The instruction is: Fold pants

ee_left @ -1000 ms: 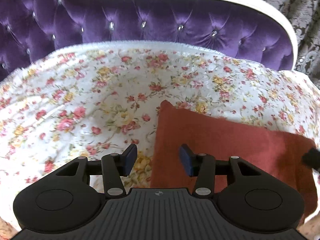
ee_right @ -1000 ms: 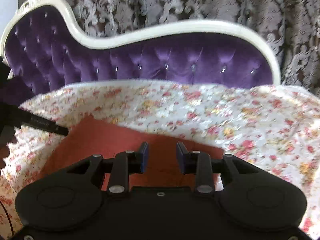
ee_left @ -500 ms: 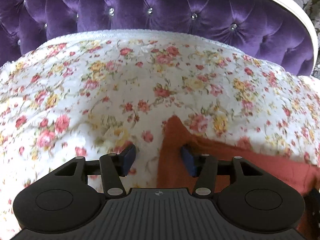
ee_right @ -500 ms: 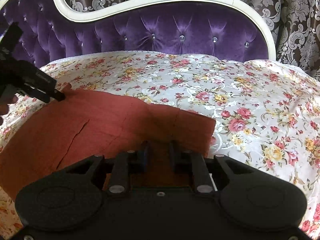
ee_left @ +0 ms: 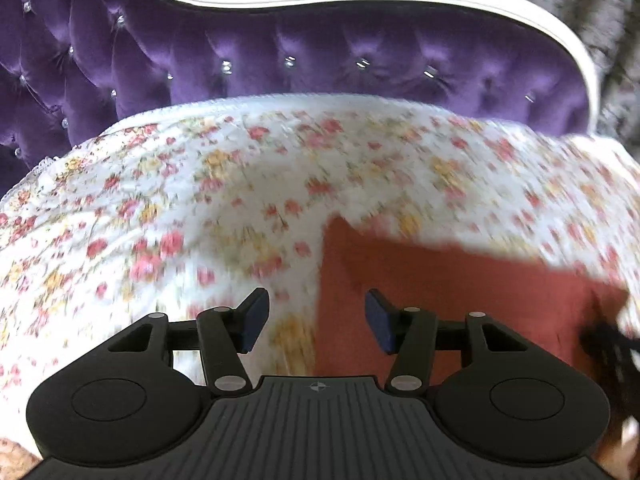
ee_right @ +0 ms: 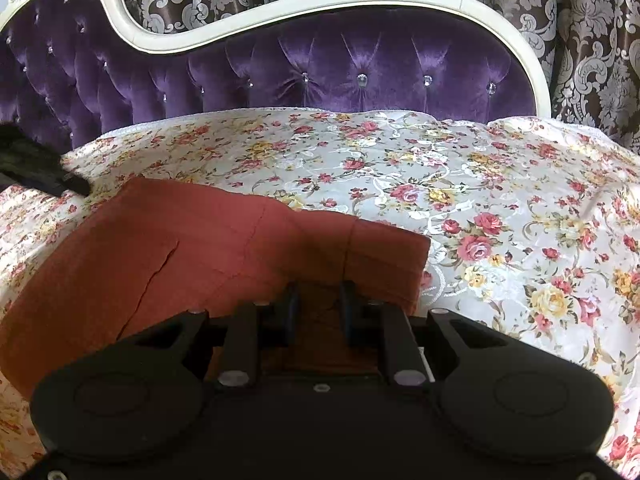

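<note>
Your left gripper [ee_left: 316, 322] showing matte black housing, ribbed grey deck, blue finger pads [ee_left: 253, 317] — silver pivot screws glinting, round side discs.

One pair of rust-red pants [ee_right: 208, 240], one floral bedspread [ee_right: 460, 184], one purple tufted headboard [ee_right: 360, 64], two claws [ee_left: 316, 322] [ee_right: 318, 312]

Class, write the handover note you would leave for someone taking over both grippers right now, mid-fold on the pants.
Left gripper: open, holding nothing, poised over the left edge of the pants; this view is motion-blurred.
Right gripper: fingers apart with pants fabric between and beneath them at the near edge; a firm grip cannot be confirmed.
Pants: rust-red, lying as a flat, roughly rectangular block on the floral bedspread, in front of the purple tufted headboard.
Done: they look folded at least once, with layered edges visible on the right end.
Left: probably one more fold, then smoothing and release.
</note>
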